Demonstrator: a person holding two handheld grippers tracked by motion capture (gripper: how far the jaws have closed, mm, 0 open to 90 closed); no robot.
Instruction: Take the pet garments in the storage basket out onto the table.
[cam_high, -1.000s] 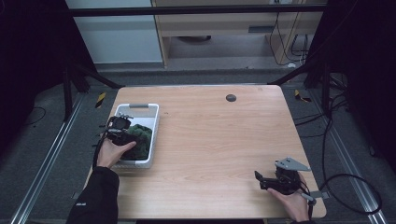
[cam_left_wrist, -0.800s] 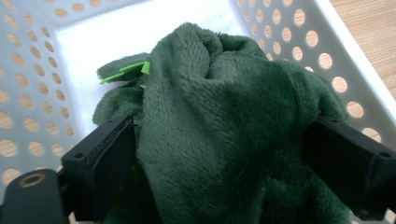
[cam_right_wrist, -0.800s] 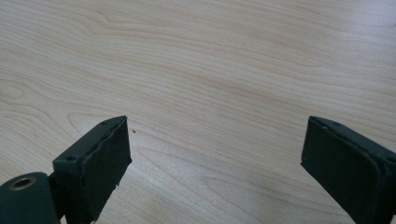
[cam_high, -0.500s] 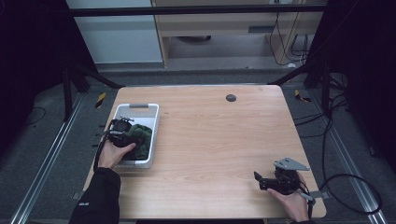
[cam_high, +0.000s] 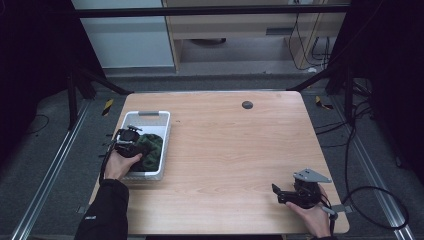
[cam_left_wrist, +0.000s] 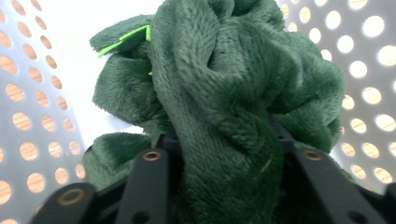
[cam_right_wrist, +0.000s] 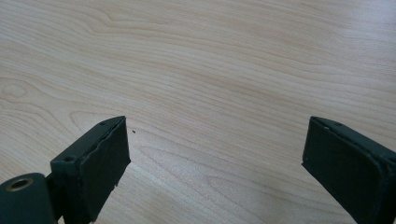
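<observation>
Dark green plush cloth (cam_left_wrist: 224, 93), bunched and folded, bright green tag near its top. It sits inside the white perforated basket (cam_high: 161, 120) at the table's (cam_high: 230, 150) left edge. Left gripper (cam_high: 131, 142) in the basket, jaws closed on the cloth. Right gripper (cam_high: 280, 192) near the table's front right corner, jaws spread wide, holding nothing. Bare wood between basket and right gripper.

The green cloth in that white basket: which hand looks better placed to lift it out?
Probably the left gripper: its jaws already pinch the green cloth inside the basket. The right gripper sits open across the table.
</observation>
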